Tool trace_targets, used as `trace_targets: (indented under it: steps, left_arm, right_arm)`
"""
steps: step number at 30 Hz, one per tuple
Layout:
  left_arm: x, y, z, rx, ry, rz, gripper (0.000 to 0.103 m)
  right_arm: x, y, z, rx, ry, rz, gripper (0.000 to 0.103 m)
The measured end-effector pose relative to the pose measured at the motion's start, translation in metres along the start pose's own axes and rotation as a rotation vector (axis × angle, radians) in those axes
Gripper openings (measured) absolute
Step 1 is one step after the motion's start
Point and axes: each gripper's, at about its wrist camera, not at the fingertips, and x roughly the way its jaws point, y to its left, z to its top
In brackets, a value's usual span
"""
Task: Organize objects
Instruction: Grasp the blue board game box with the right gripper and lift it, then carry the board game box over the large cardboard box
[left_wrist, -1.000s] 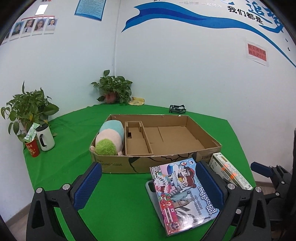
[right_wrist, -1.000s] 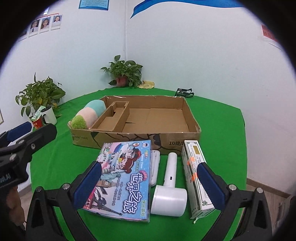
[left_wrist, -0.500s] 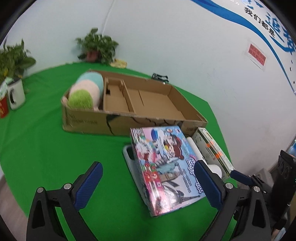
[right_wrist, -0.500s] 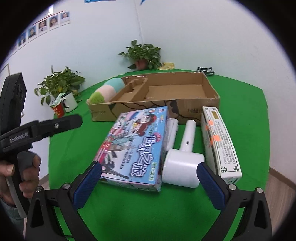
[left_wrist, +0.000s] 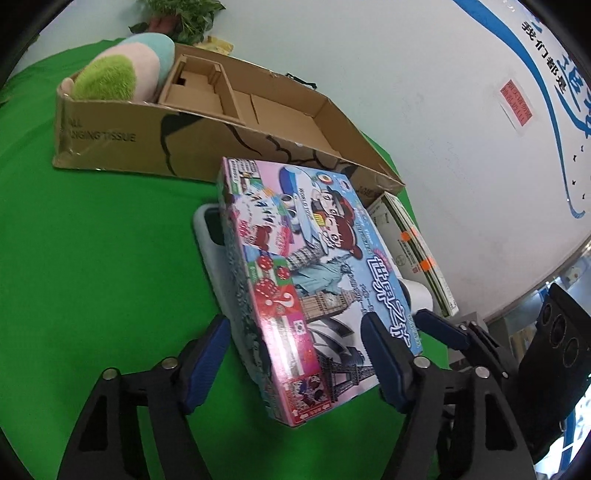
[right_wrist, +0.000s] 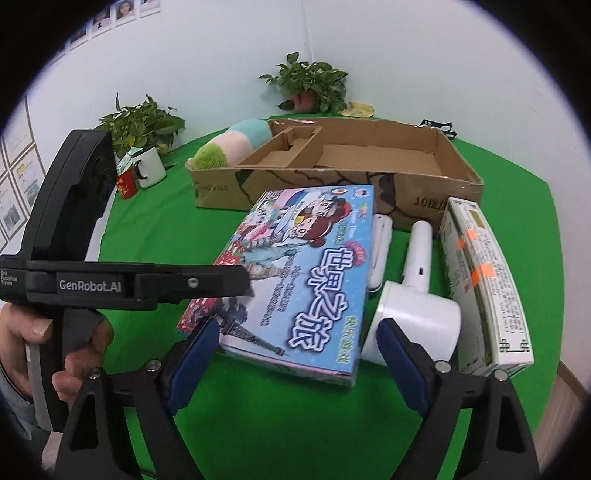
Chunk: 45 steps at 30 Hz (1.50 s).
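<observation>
Green worktop holds a big cardboard box, and in front lies a colourful game box, with both grippers' fingers closing around its near end, not yet squeezing it.

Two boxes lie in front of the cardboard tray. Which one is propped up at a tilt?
The colourful board game box: it rests tilted on the white things beneath it. The narrow white carton with orange stickers lies flat on the green cloth.
</observation>
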Motion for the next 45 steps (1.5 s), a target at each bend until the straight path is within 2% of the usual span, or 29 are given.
trace_targets:
  steps: [2, 9, 15, 19, 27, 28, 29, 32, 38, 41, 45]
  left_arm:
    - [0.003, -0.002, 0.0, 0.007, 0.009, -0.008, 0.065]
    - [-0.005, -0.001, -0.006, 0.022, 0.002, -0.002, 0.062]
    - [-0.027, 0.0, -0.031, 0.016, 0.047, 0.07, 0.062]
    - [-0.032, 0.014, -0.038, -0.017, 0.061, 0.041, 0.062]
    - [-0.023, 0.025, -0.032, -0.06, 0.06, -0.01, 0.064]
    - [-0.023, 0.027, -0.033, -0.067, 0.052, -0.02, 0.064]
    - [-0.025, 0.028, -0.034, -0.07, 0.05, -0.027, 0.064]
    - [-0.027, 0.03, -0.036, -0.068, 0.046, -0.034, 0.064]
    - [-0.03, 0.026, -0.042, -0.055, 0.032, -0.019, 0.063]
    - [-0.027, 0.022, -0.042, -0.056, 0.028, -0.001, 0.057]
    - [-0.029, 0.021, -0.044, -0.04, 0.026, 0.028, 0.056]
  right_arm:
    - [0.002, 0.0, 0.0, 0.016, 0.009, 0.021, 0.081]
    - [0.001, -0.002, -0.007, 0.077, 0.027, 0.063, 0.081]
    - [-0.01, 0.027, -0.021, 0.024, 0.081, 0.12, 0.081]
    - [-0.011, 0.033, -0.026, 0.026, 0.125, 0.165, 0.081]
    - [0.005, 0.021, -0.011, 0.087, 0.155, 0.103, 0.08]
    - [0.01, 0.02, -0.009, 0.097, 0.16, 0.099, 0.075]
    - [0.013, 0.018, -0.009, 0.111, 0.171, 0.096, 0.065]
    - [0.016, 0.013, -0.013, 0.161, 0.184, 0.097, 0.055]
    - [0.014, 0.017, -0.015, 0.147, 0.176, 0.079, 0.054]
    - [0.015, 0.017, -0.016, 0.154, 0.176, 0.086, 0.054]
    - [0.014, 0.02, -0.016, 0.15, 0.171, 0.072, 0.054]
